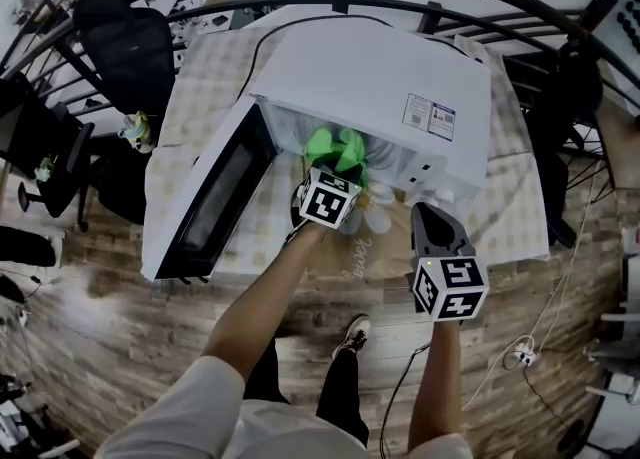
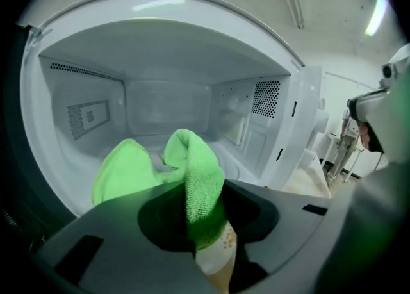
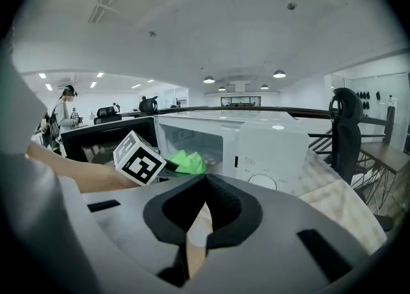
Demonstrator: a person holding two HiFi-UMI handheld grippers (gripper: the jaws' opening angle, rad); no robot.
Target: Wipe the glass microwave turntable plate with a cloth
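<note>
Fuzzy bright-green microfiber cloth (image 2: 191, 158), bunched up, pinched by the left gripper (image 2: 204, 219) at the open microwave (image 1: 380, 77). The right gripper (image 3: 204, 187) is pressed together, empty. The sticker (image 1: 430, 115) is unreadable.

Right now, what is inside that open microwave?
The green cloth, pinched by the left gripper, reaches into the microwave. Bare white walls show behind it. The cloth covers much of the floor, so what lies there is unclear.

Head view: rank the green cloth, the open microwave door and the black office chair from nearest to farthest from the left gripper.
1. green cloth, clamped in its jaws, straight ahead.
2. microwave door, swung open to the left.
3. black office chair, upper left of the view, farthest back.
</note>
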